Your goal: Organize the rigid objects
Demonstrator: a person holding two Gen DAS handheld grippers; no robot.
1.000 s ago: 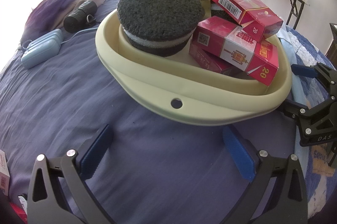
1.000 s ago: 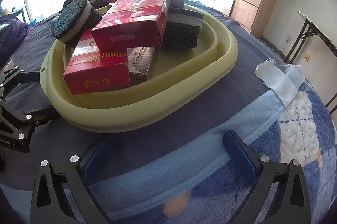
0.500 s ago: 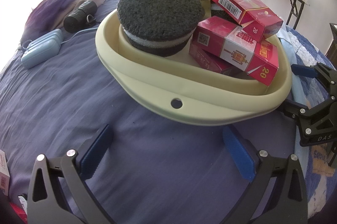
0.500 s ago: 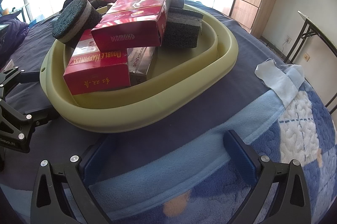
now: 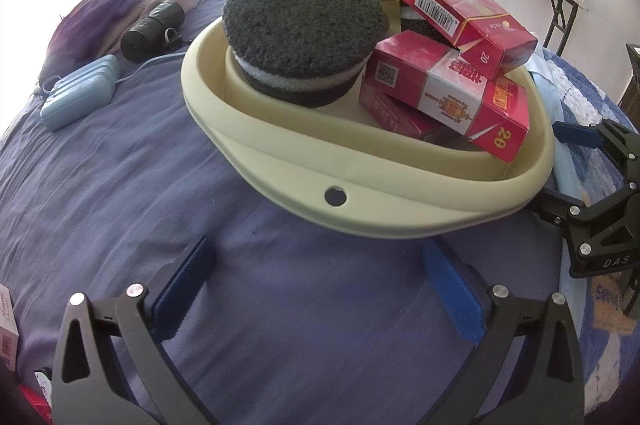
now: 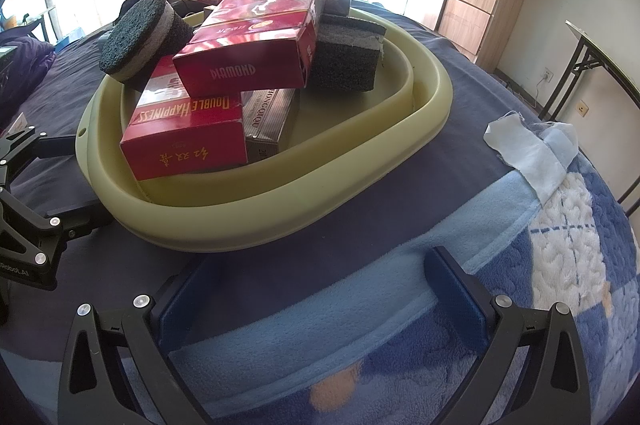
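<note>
Both the left gripper and right gripper rest low over the bed with jaws spread wide and empty. Just ahead sits the basin, piled with red boxes and round sponges. Judging by the leaning stack, any lift should be level, gripping opposite rims.

Before us we see a pale green basin on the bed, holding three red boxes, a round sponge and a block sponge. Our right gripper is spread wide and empty just before the basin's rim. The left gripper is at the basin's left edge.
</note>
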